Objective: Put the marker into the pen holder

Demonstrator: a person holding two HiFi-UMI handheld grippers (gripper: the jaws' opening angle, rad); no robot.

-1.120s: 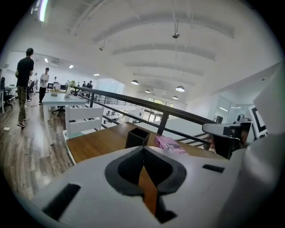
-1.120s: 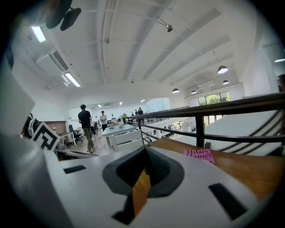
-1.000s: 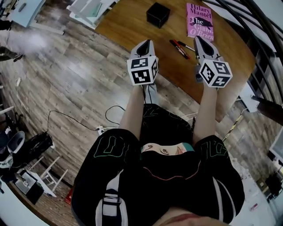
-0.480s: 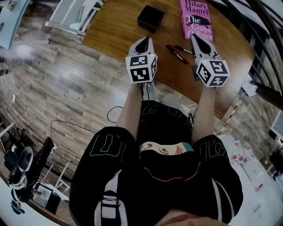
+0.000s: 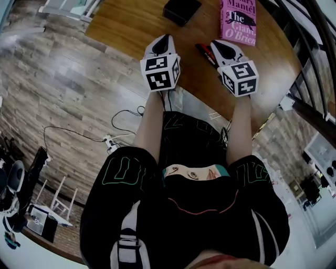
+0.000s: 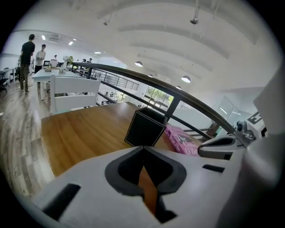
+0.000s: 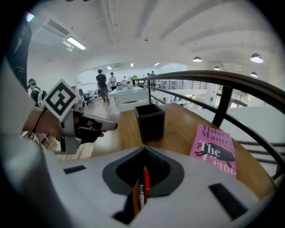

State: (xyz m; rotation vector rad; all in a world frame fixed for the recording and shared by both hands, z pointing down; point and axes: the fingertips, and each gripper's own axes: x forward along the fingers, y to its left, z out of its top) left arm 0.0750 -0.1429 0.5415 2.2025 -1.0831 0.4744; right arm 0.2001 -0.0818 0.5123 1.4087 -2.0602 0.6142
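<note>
The left claw (image 5: 164, 43) and right claw (image 5: 219, 47), both closed on nothing, have advanced over the wooden counter (image 5: 131, 26), the right now just beside the red-and-black marker (image 5: 203, 51) lying at upper centre below the black square pen holder (image 5: 181, 9), so the grasp seems imminent.

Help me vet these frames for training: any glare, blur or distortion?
Head view: fisheye bending, glare on the floor. Left gripper view: dark vignette, railing bowed. Right gripper view: book sharp, red marker blurred.
</note>
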